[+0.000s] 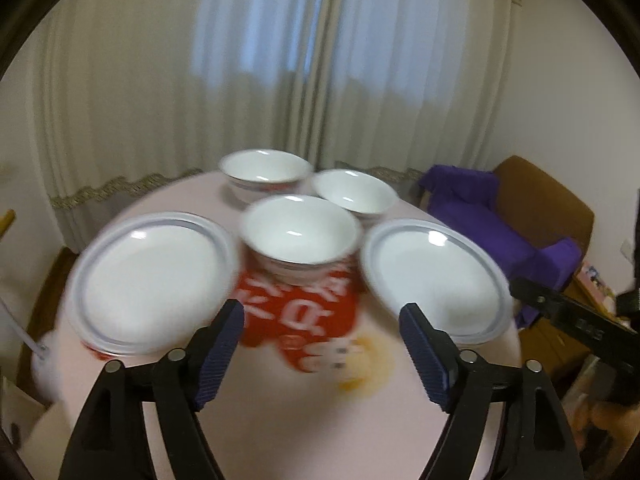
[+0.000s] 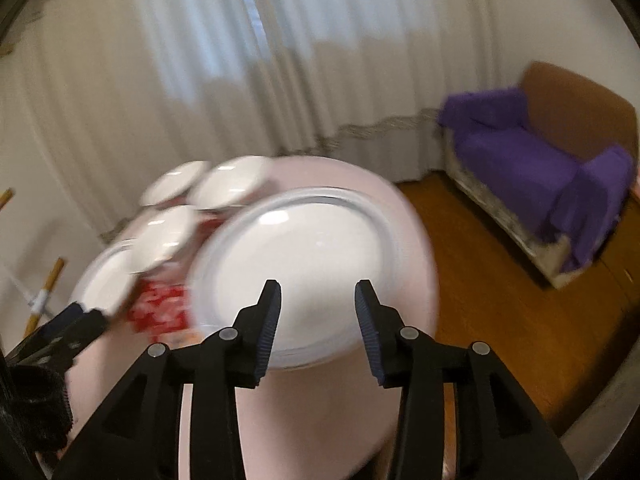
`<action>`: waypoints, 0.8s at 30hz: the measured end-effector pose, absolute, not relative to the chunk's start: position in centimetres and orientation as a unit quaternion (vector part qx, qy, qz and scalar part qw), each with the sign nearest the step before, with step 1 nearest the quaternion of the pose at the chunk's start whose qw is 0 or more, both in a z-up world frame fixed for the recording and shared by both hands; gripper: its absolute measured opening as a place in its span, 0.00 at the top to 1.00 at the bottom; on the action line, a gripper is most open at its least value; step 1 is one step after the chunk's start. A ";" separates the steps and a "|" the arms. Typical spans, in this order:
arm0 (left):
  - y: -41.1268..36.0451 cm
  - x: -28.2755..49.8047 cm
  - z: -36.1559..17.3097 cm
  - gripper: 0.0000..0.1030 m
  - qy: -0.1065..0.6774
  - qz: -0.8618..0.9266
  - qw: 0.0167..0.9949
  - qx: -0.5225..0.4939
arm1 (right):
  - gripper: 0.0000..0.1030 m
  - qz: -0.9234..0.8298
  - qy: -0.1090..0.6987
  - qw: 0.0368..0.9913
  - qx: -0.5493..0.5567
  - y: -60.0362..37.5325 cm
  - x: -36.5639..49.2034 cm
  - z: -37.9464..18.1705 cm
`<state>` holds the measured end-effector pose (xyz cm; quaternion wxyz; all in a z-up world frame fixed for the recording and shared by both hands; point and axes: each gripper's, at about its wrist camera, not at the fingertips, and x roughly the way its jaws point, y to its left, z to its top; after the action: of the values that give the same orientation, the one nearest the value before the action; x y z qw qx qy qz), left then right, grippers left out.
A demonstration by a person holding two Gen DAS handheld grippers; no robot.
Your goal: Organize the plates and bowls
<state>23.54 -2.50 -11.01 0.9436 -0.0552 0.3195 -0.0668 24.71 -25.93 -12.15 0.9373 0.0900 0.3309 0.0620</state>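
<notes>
On a round pink table [image 1: 280, 420] lie two white plates with grey rims, one at the left [image 1: 154, 280] and one at the right [image 1: 434, 276]. Three white bowls stand between and behind them: a near one [image 1: 300, 234], a far left one [image 1: 266, 172] and a far right one [image 1: 354, 192]. My left gripper [image 1: 322, 316] is open and empty above the table's near part. My right gripper [image 2: 318, 294] is open and empty, just over the near edge of the right plate [image 2: 304, 264]. The left plate [image 2: 106, 284] and bowls [image 2: 166, 236] show blurred there.
The tablecloth has a red printed figure [image 1: 304, 320] in the middle. A brown armchair with a purple throw [image 2: 552, 168] stands at the right on a wooden floor [image 2: 480, 280]. Curtains [image 1: 280, 60] hang behind. The right gripper's body [image 1: 576, 320] shows at the right edge.
</notes>
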 end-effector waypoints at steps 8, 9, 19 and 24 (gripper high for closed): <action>9.4 22.6 -10.2 0.15 0.305 0.019 0.951 -0.047 | 0.50 0.189 0.336 0.919 0.083 -13.9 24.0 -11.9; 10.1 22.8 -10.4 0.15 0.305 0.025 0.951 -0.047 | 0.50 0.199 0.342 0.915 0.084 -12.2 24.4 -12.5; 17.7 28.3 -14.2 0.16 0.359 0.046 0.928 -0.085 | 0.50 0.190 0.383 0.897 0.109 -4.7 29.1 -17.2; 18.9 31.5 -15.8 0.19 0.383 0.038 0.919 -0.088 | 0.50 0.166 0.381 0.904 0.101 -3.5 30.9 -18.1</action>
<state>31.46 18.89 -15.83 0.9186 -0.0885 0.3832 0.0378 30.87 -3.55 -18.09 0.9041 0.1005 0.3807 0.1658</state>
